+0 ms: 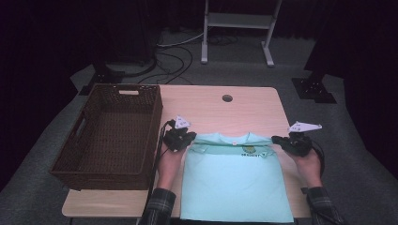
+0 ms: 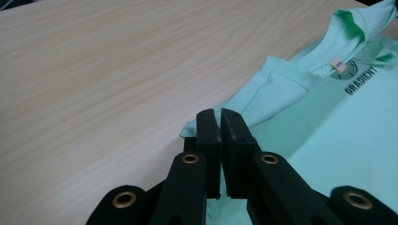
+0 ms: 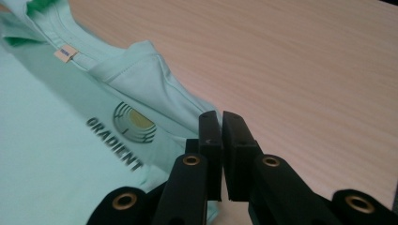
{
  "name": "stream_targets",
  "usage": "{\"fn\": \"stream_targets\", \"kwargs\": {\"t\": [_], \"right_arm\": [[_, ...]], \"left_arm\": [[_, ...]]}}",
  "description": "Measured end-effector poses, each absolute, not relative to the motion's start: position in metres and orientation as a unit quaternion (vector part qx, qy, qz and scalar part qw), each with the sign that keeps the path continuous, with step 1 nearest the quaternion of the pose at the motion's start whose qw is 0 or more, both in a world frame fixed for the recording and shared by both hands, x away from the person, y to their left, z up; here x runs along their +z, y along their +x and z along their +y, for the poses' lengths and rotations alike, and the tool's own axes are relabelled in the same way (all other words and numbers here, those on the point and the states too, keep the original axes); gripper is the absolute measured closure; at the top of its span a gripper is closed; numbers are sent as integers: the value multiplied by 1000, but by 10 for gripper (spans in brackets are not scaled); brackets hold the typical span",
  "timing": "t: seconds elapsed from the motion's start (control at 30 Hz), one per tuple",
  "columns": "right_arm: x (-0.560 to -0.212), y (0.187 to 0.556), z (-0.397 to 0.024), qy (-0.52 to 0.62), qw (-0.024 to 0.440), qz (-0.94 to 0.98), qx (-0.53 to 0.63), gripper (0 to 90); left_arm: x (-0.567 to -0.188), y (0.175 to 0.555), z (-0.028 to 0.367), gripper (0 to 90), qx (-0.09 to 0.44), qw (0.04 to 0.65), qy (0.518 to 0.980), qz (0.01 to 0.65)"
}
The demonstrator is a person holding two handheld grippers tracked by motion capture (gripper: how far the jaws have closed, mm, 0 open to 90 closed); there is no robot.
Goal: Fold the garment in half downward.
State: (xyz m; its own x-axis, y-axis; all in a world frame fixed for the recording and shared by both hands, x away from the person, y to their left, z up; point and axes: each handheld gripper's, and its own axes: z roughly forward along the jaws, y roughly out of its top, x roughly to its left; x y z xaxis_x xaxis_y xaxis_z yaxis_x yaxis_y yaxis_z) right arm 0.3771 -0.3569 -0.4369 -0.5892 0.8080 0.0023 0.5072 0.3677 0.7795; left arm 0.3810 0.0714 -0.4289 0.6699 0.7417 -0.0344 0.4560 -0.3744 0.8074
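**Both grippers clamped on the shoulders of a mint T-shirt**

Where the folded mint T-shirt (image 1: 234,180) lies on the near half of the wooden table (image 1: 211,105), its collar edge faces away from the person and its lower hem reaches the near table edge. The left gripper (image 1: 187,138) sits at the shirt's left shoulder corner; in the left gripper view its jaws are pressed together with a fold of mint fabric pinched between them. The right gripper (image 1: 278,139) sits at the right shoulder corner, and the right gripper view shows its jaws likewise closed on the cloth edge beside the printed logo (image 3: 133,124). A neck label (image 2: 337,64) shows inside the raised collar. A brown wicker basket (image 1: 89,164) stands on the left part of the table, just beside the left hand (image 1: 170,161). A round hole (image 1: 227,98) marks the table's far side.
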Motion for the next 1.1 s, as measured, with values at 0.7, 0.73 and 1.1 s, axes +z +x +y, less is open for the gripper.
{"fn": "stream_targets", "kwargs": {"t": [0.7,0.73,1.1], "right_arm": [[-470,317,-347,403,159,837,335,871],[-470,318,-346,402,161,837,335,871],[-471,350,-342,404,187,834,327,870]], "left_arm": [[-474,323,79,872,140,391,817,401],[-474,324,78,872,143,388,818,401],[-472,357,65,873,168,368,814,416]]}}
